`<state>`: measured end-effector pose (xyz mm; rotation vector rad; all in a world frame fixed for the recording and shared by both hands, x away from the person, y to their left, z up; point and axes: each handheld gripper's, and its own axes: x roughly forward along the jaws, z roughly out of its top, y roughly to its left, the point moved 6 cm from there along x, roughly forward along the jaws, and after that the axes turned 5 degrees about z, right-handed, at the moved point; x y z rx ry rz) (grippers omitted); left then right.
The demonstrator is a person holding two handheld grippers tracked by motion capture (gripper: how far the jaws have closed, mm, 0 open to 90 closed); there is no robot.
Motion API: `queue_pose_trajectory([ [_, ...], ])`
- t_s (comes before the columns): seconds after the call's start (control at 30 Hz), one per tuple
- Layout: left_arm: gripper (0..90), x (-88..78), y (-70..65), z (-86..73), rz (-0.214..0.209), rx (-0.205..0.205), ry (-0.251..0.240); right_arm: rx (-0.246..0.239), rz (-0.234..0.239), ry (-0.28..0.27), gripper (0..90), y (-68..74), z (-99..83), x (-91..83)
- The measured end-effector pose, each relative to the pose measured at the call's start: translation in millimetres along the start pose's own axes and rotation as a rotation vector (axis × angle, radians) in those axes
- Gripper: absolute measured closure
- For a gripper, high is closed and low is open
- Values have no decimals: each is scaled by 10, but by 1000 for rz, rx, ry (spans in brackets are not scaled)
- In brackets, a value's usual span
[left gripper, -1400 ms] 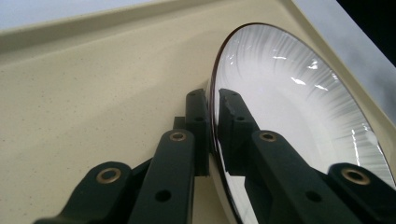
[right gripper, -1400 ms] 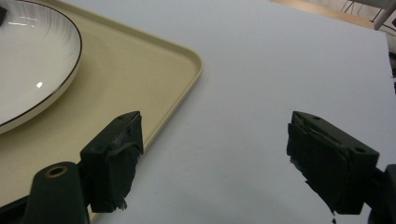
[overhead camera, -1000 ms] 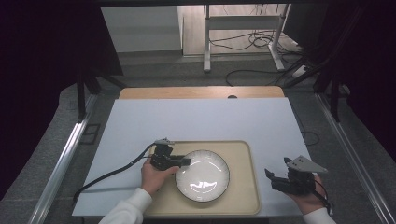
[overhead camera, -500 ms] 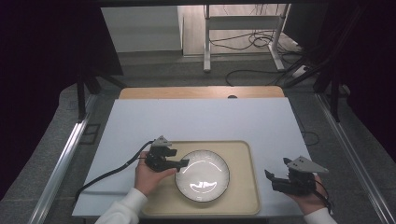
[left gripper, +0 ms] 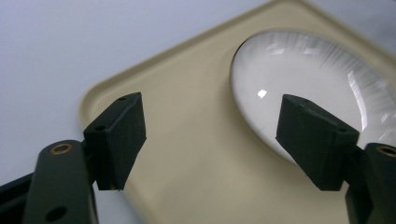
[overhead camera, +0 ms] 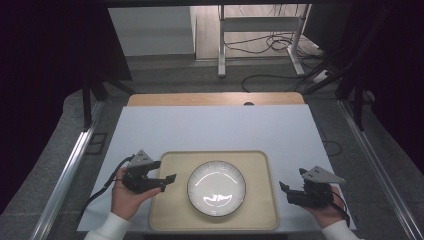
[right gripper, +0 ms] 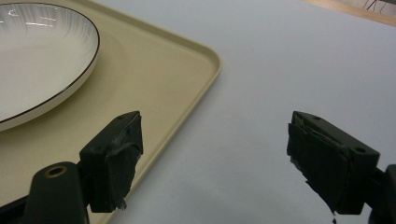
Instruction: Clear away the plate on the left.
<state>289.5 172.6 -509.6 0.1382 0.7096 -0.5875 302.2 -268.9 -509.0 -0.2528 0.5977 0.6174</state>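
Observation:
A white plate with a thin dark rim (overhead camera: 216,187) lies in the middle of a beige tray (overhead camera: 170,210) at the near side of the table. My left gripper (overhead camera: 167,182) hovers over the tray's left edge, a short way left of the plate. Its jaws have just been opening and nothing is between them. In the left gripper view my left gripper (left gripper: 210,130) stands wide open above the tray (left gripper: 187,93), with the plate (left gripper: 299,70) beyond. My right gripper (overhead camera: 285,192) rests open just right of the tray. The right gripper view shows my right gripper (right gripper: 215,154) empty, beside the tray's corner (right gripper: 140,79) and the plate (right gripper: 37,56).
The tray sits on a white mat (overhead camera: 215,130) covering the table. A wooden strip (overhead camera: 215,99) runs along the far edge. Metal rails (overhead camera: 70,170) flank both sides. Cables (overhead camera: 270,45) and a desk frame lie on the floor beyond.
My left gripper has let go at the plate's left rim, opened, and drawn back to the left and up. The plate stays on the tray. The right gripper has not moved.

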Motion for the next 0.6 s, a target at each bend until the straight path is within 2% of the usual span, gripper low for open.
queue_pose_trajectory([
  [0.03, 227, -41, 24, -46, -10, -25, -9, -1, -1, 0, 188, -8, -2, -1],
  [0.1, 230, -99, 57, -104, -7, -35, -14, -1, -3, 3, 188, -19, -10, -1],
  [0.17, 229, -143, 81, -152, -23, -60, -21, 2, -4, 6, 188, -26, -19, -3],
  [0.23, 227, -154, 92, -179, 4, -34, -11, 4, -2, 5, 188, -26, -22, -5],
  [0.37, 218, -136, 73, -175, -2, -33, -14, 1, -1, 3, 188, -15, -14, -5],
  [0.53, 214, -98, 80, -200, 13, -9, 12, -8, 12, 8, 185, -1, -23, 3],
  [0.6, 215, -85, 81, -187, 8, -15, 7, -8, 13, 8, 180, -3, -33, -4],
])
